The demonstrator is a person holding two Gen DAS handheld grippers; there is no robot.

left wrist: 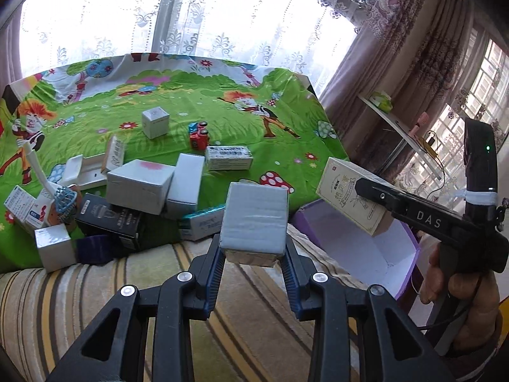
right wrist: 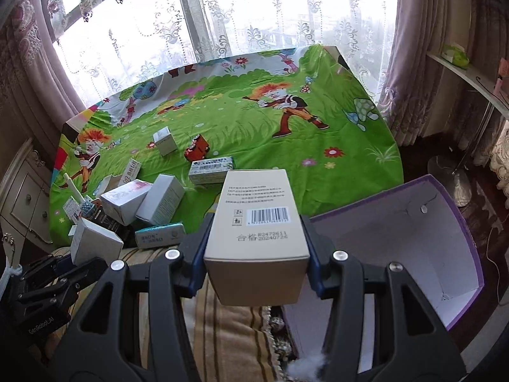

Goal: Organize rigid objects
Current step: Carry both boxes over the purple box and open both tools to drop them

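Observation:
My left gripper is shut on a grey-white taped box, held up over the striped cushion edge. In the right wrist view my right gripper is shut on a beige carton with a barcode. The left wrist view shows that same carton at the right, hanging above an open purple box with a white inside. The purple box lies just right of the right gripper. A pile of small boxes lies on the green cartoon cloth.
A red toy car and a lone white box sit farther back on the cloth. A white brush leans in the pile at left. A striped cushion lies in front, curtains and a window behind, and a shelf at right.

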